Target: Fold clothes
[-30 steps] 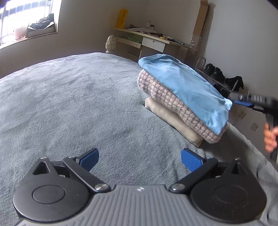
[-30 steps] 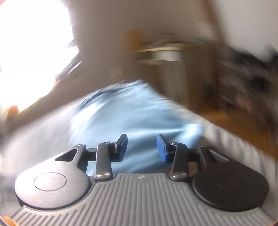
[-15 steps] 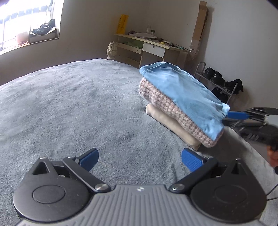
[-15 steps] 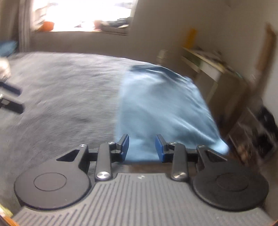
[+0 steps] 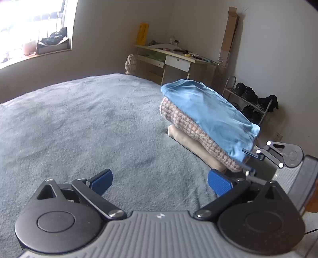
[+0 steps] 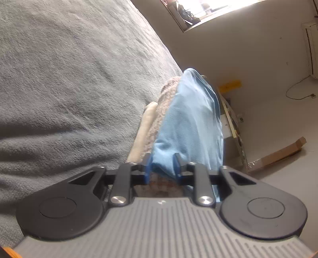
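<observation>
Left wrist view first: the left gripper (image 5: 160, 180) hangs low over the grey bedspread (image 5: 79, 127) with its blue pads spread wide apart and only blanket between them. The pile of folded clothes sits ahead and to the right, near that edge of the bed. It has a blue garment (image 5: 210, 113) on top, a pink-and-white checked piece (image 5: 190, 127) under it and a cream one (image 5: 190, 142) at the bottom, lying right on the blanket. The right gripper (image 5: 248, 160) comes in from the right, turned on its side, with its fingertips at the near corner of the pile. Behind the bed there's a cluttered desk (image 5: 178, 57) against the wall, a tall strip of cardboard (image 5: 230, 33) leaning in the corner, a metal shoe rack (image 5: 250, 99) with dark shoes and a bright window (image 5: 33, 29) with stuff on the sill.

Right wrist view, rolled sideways so the bed fills the left half: the right gripper (image 6: 162, 166) has its fingers pulled in close around the near edge of the blue garment (image 6: 192, 119), and the cloth bunches up between the pads, so it's clamped on it. The checked piece (image 6: 159, 119) and the cream one (image 6: 145, 123) show as edges to the left of the blue. The pile itself blocks most of what's behind it; past it you only catch the grey bedspread (image 6: 69, 69), the window (image 6: 198, 12), the cardboard (image 6: 278, 152) and a bit of desk edge.
</observation>
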{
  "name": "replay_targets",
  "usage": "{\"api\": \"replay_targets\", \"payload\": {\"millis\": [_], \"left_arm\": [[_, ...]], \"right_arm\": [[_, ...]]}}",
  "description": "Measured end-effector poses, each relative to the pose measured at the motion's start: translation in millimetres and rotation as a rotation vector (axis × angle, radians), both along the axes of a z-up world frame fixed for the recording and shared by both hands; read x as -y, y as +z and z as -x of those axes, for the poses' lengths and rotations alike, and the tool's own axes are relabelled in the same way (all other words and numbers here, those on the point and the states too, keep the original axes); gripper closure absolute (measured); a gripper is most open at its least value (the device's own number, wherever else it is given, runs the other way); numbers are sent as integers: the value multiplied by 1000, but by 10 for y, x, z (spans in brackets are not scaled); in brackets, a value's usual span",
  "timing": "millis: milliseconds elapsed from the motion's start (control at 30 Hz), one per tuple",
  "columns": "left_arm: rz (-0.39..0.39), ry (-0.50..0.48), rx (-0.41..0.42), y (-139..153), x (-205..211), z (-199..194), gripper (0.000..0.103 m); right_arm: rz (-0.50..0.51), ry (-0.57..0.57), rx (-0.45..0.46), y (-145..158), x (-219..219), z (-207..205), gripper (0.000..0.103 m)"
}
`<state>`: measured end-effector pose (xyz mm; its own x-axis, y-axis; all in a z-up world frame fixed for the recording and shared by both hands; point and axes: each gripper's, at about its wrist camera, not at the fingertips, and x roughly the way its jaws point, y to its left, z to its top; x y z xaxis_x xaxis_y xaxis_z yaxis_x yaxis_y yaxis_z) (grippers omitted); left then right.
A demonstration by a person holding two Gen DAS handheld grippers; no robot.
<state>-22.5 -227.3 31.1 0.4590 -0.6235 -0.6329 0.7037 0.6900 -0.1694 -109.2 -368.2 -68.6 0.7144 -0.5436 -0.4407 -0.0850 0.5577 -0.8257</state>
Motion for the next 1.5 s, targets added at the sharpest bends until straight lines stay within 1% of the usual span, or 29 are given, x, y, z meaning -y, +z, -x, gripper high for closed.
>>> {"api": "replay_targets", "payload": {"millis": [33, 67, 133, 167, 233, 333, 433, 500, 567, 600, 667, 700, 733, 767, 833, 867, 900, 933, 967, 1000, 1067, 1133, 1200, 1300, 1500], "left_arm": [[-1, -1, 4, 10, -4, 6, 0], [0, -2, 14, 23, -10, 16, 0], [5, 4, 30, 48, -27, 19, 0], [8, 8, 34, 57, -33, 17, 0], [10, 15, 25, 57, -35, 1, 0], [3, 15, 0, 33, -21, -17, 0], [-4, 8, 5, 35, -24, 1, 0], [-10, 7, 19, 51, -28, 17, 0], [-9, 8, 22, 68, -33, 21, 0], [-9, 8, 21, 73, -31, 23, 0], [-9, 10, 17, 77, -25, 28, 0], [-19, 9, 17, 73, -12, 39, 0], [-29, 7, 18, 69, 1, 51, 0], [-39, 6, 19, 64, 15, 62, 0], [-75, 3, 19, 63, 63, 96, 0], [-83, -6, 10, 67, 78, 112, 0], [-80, -22, -1, 77, 81, 130, 0], [-75, -39, -12, 89, 83, 148, 0], [-64, -53, -17, 107, 74, 172, 0], [-65, -58, -11, 128, 73, 203, 0], [-73, -67, 11, 173, 78, 270, 0], [-85, -69, 41, 217, 94, 335, 0], [-94, -67, 63, 250, 100, 393, 0], [-103, -66, 54, 271, 97, 460, 0], [-133, -75, 75, 288, 108, 566, 0]], "right_arm": [[15, -1, 0, 15, 18, 0, 98], [28, 9, -2, 48, 27, 23, 99], [73, 47, -12, 116, 14, 97, 100], [117, 72, -18, 133, -15, 146, 100], [178, 110, -39, 138, -38, 205, 100], [208, 146, -106, -29, -35, 217, 100], [221, 150, -173, -237, -57, 226, 98], [157, 132, -181, -233, -99, 272, 97], [52, 94, -175, -167, -150, 343, 97], [-10, 70, -166, -117, -173, 375, 97], [-187, -7, -114, 72, -198, 419, 97], [-317, -65, -59, 205, -185, 435, 96], [-448, -122, 1, 342, -167, 459, 92], [-581, -179, 71, 489, -135, 502, 84], [-835, -289, 209, 775, -76, 591, 75], [-924, -327, 260, 885, -65, 637, 71], [-980, -358, 294, 972, -74, 672, 68], [-1025, -396, 325, 1053, -85, 701, 59], [-1058, -432, 347, 1119, -96, 721, 49], [-1083, -457, 362, 1175, -112, 740, 45], [-1118, -504, 412, 1270, -153, 792, 26], [-1098, -540, 443, 1316, -205, 811, 16], [-1045, -574, 459, 1342, -271, 831, 14], [-978, -627, 478, 1344, -299, 862, 10], [-952, -660, 502, 1341, -282, 928, 6]]}}
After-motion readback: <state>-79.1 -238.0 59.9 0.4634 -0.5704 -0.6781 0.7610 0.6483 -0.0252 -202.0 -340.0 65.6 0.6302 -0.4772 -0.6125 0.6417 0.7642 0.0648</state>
